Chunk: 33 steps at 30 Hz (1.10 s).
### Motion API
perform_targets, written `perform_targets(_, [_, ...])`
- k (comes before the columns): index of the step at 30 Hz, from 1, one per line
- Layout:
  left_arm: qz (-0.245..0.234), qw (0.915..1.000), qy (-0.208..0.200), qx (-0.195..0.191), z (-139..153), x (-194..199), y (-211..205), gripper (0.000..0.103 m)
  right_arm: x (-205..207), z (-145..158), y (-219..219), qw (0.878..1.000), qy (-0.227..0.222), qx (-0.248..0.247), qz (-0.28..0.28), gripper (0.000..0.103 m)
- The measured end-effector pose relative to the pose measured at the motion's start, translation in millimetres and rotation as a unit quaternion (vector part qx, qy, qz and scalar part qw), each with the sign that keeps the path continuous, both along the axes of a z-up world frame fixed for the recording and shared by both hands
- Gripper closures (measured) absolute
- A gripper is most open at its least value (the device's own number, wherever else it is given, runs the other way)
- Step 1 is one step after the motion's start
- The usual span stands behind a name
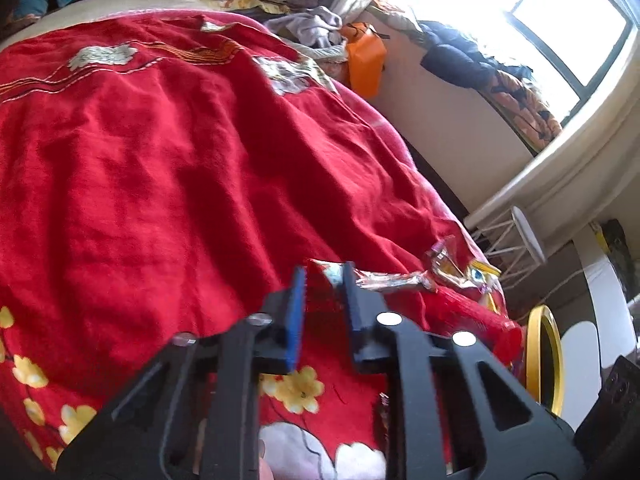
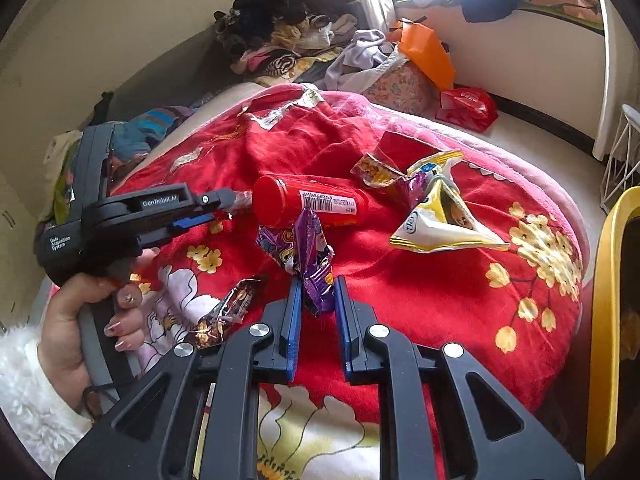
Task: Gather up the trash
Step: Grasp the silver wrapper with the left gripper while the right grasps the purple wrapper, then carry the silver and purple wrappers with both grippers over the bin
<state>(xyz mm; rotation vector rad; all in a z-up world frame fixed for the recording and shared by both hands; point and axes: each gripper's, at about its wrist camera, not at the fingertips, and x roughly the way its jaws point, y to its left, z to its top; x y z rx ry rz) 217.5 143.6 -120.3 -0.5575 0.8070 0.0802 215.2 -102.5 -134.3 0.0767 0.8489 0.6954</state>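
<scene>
Right gripper [image 2: 316,304], lower centre, pinches the upright purple wrapper [image 2: 312,264] on the red blanket [image 2: 420,300]. Left gripper [image 2: 230,206], at left, is closed on a silvery wrapper [image 1: 326,276] beside the red canister [image 2: 308,200], long axis horizontal.

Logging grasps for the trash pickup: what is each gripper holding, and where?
Left gripper: red foil wrapper, by its near end. Right gripper: purple wrapper, by its lower end.

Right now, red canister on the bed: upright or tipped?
Tipped. The red canister lies on its side on the red blanket, barcode label facing up, cap end pointing toward the left tool.
</scene>
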Motion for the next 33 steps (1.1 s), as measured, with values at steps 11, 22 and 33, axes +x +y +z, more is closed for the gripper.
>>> perform_targets(11, [-0.040, 0.9982, -0.032, 0.032, 21.9, -13.0, -20.9, 0.099, -7.9, 23.1, -26.5, 0.999, -0.018, 0.027, -0.020, 0.088])
perform_targets(22, [-0.037, 0.9925, -0.105, 0.049, 76.4, -35.3, -29.2, 0.101, -10.7, 49.6, -60.7, 0.996, -0.045, 0.057, -0.053, 0.089])
perform_targets(33, [-0.085, 0.9829, -0.156, 0.047, 120.1, -44.5, -68.6, 0.101, -12.9, 65.4, -91.4, 0.990, -0.081, 0.048, -0.102, 0.088])
